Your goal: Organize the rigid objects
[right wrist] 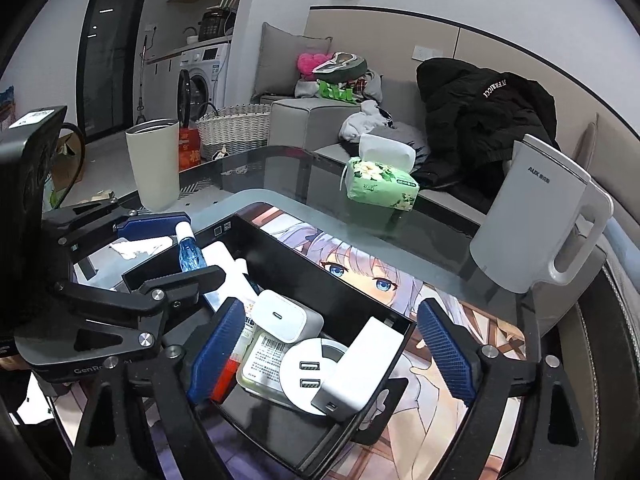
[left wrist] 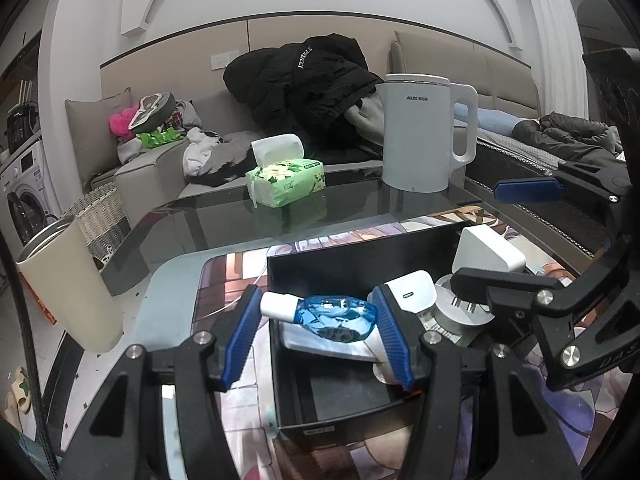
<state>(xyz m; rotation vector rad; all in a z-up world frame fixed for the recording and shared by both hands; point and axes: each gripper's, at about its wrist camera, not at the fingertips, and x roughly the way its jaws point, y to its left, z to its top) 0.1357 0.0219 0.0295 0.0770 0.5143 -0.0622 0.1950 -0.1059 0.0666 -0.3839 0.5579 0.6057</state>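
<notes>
Gripping a blue bottle (left wrist: 336, 316) crosswise, the left gripper (left wrist: 316, 336) hovers over the black tray's (left wrist: 360, 252) 9 o'clock end. The right gripper (right wrist: 332, 356) hangs wide-jawed and empty above the chargers (right wrist: 288, 316) at 3 o'clock.

Chargers (right wrist: 287, 317) in box (right wrist: 280, 264) (on mat (right wrist: 440, 360)), kettle (right wrist: 532, 216) behind

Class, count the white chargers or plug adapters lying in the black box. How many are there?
3: a cube charger near the left gripper, a round USB adapter in the middle, a block charger at the right. Others may be hidden.
</notes>
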